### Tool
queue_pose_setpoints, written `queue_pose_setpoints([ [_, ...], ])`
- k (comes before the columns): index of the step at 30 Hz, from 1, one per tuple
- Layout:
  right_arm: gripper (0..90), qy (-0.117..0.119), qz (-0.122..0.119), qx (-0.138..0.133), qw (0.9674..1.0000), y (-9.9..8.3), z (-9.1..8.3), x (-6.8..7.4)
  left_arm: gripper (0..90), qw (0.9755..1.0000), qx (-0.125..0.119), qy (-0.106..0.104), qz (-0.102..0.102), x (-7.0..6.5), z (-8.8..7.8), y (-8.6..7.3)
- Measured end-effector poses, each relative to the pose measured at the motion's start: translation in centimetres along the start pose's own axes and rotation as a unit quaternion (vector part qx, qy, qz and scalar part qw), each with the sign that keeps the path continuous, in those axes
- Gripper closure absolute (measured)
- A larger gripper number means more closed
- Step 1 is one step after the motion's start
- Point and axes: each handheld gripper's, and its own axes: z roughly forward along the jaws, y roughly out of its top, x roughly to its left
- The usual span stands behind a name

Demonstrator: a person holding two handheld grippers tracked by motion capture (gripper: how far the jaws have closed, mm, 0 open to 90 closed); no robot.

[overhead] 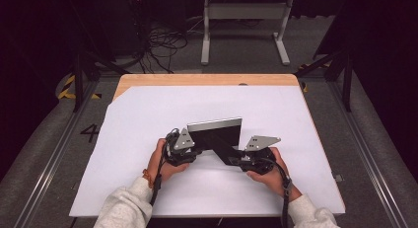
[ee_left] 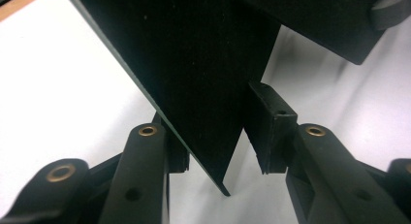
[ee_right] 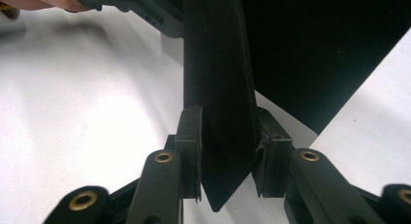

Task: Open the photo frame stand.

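Note:
A black folded board (overhead: pixel 217 136) with a grey top strip stands upright on the white sheet, just in front of the person's hands. My left gripper (overhead: pixel 196 150) holds its left lower part. In the left gripper view the board's dark panel (ee_left: pixel 194 78) runs tilted between the jaws of the left gripper (ee_left: pixel 220 146); the left pad lies against it and the right pad (ee_left: pixel 271 132) meets its edge near the top. My right gripper (overhead: pixel 237 160) grips a black flap that slopes down to the right. Both pads of the right gripper (ee_right: pixel 228 151) press on the flap (ee_right: pixel 223 88).
A white sheet (overhead: pixel 148 119) covers most of the wooden table (overhead: pixel 197 80), with open room on all sides of the board. Behind the table a grey stand (overhead: pixel 244 13) and loose cables (overhead: pixel 162 45) lie on the floor. Dark rails run along both sides.

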Motion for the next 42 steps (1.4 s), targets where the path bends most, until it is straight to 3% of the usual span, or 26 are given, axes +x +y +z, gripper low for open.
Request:
queue_pose_setpoints([
  [16, 73.7, 0.002, -0.005, 0.005, 1.0, -0.1, 0.3, 0.3, 57.4, 0.9999, -0.001, 0.014, 0.007, 0.5, 0.1, 0.1],
  [19, 74.1, 0.003, -0.006, 0.004, 1.0, -0.2, 0.4, 0.3, 54.5, 0.9999, -0.008, 0.014, 0.0, 0.8, -0.3, 0.1],
  [27, 74.4, 0.004, -0.007, 0.004, 1.0, -0.1, 0.4, 0.5, 57.7, 0.9997, -0.011, 0.02, 0.002, 0.9, -0.9, 0.0],
  [42, 75.6, 0.003, -0.012, 0.014, 0.9998, -0.2, 0.4, 0.9, 63.7, 0.9999, -0.005, 0.011, 0.01, 0.8, -1.0, -0.3],
])
